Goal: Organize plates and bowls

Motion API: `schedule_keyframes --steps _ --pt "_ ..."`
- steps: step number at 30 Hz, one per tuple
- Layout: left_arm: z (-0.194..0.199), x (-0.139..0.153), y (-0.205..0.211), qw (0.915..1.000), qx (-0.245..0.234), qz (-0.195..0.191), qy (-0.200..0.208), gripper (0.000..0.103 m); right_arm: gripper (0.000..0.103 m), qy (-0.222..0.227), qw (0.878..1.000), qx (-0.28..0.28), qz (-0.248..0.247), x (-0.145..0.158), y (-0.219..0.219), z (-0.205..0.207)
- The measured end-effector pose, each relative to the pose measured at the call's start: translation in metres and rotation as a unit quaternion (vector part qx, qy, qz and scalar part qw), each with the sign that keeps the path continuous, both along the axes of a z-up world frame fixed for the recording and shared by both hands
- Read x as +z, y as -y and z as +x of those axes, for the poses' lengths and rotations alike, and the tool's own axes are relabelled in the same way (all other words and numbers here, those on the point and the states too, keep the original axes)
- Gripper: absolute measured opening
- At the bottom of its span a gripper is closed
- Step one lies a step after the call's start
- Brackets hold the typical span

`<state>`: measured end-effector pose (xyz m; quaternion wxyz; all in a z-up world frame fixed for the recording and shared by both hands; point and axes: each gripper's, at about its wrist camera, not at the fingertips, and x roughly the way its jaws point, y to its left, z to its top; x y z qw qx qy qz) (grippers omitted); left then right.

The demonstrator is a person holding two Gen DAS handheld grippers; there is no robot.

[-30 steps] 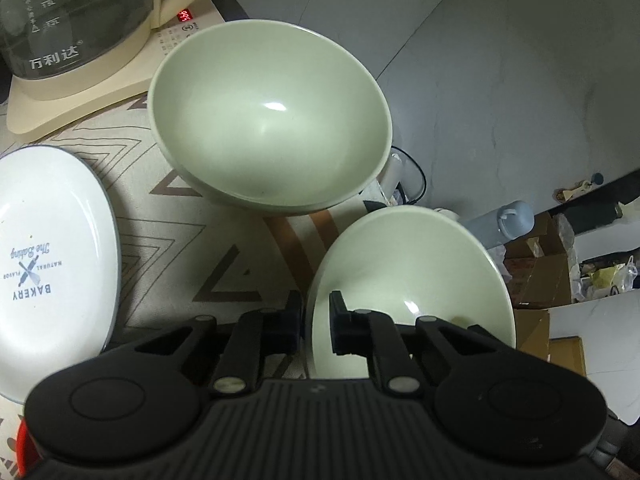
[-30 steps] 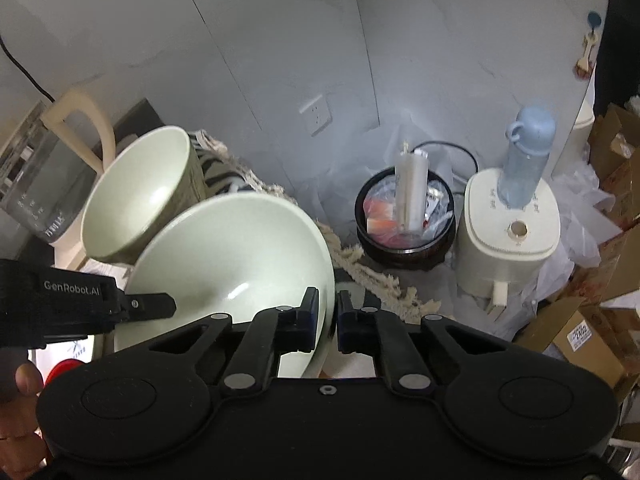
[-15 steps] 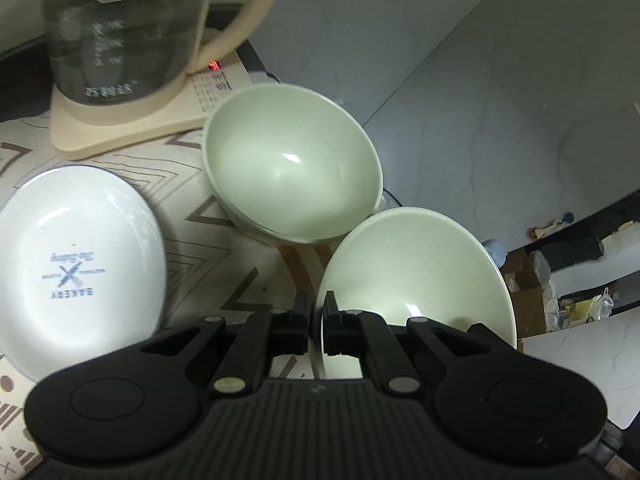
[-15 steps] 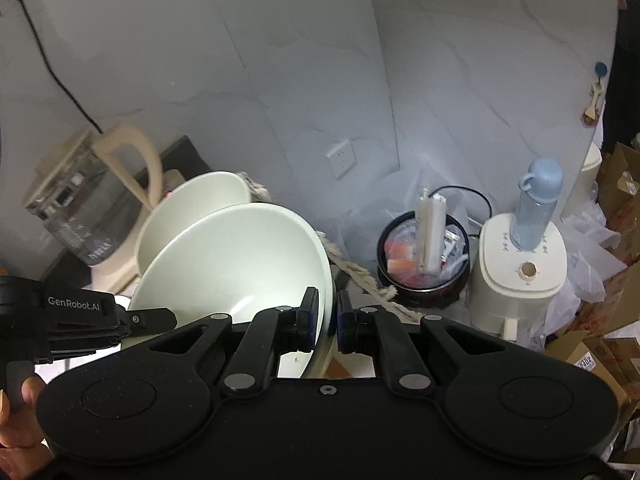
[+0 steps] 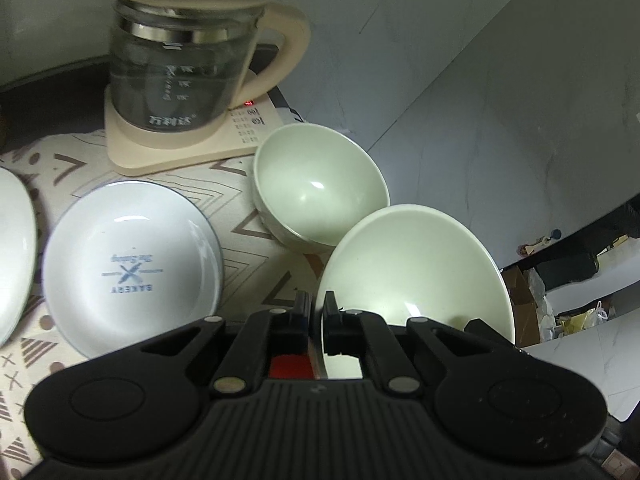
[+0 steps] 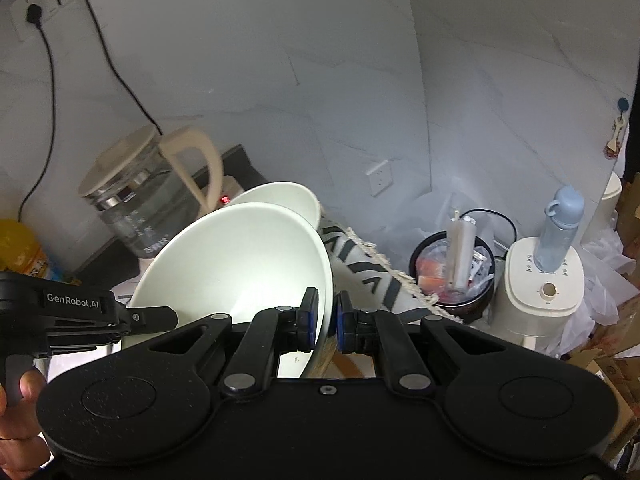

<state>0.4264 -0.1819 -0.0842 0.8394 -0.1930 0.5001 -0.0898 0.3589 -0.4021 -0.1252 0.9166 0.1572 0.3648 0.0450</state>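
I have both tools clamped on one wide pale-green bowl: left tool on its near-left rim, right tool on the opposite rim. The smaller pale-green bowl sits on the table just beyond, toward the kettle.

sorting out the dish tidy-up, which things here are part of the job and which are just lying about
Part of the job:
held green bowl
second green bowl
bakery plate
white plate at left edge

Just lying about:
glass kettle
blue bottle
bin

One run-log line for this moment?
left gripper: shut on held bowl rim | right gripper: shut on same rim | second bowl: on table
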Motion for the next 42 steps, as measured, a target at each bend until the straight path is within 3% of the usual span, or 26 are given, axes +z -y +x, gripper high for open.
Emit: schedule_keyframes --steps 16,42 --pt "-0.041 0.007 -0.042 0.9998 0.019 -0.008 -0.008 0.004 0.009 0.007 0.999 0.053 -0.007 0.012 -0.035 -0.024" --pt "-0.066 -0.056 -0.069 0.9951 0.02 -0.013 -0.096 0.004 0.009 -0.03 0.992 0.102 -0.066 -0.018 -0.074 -0.041"
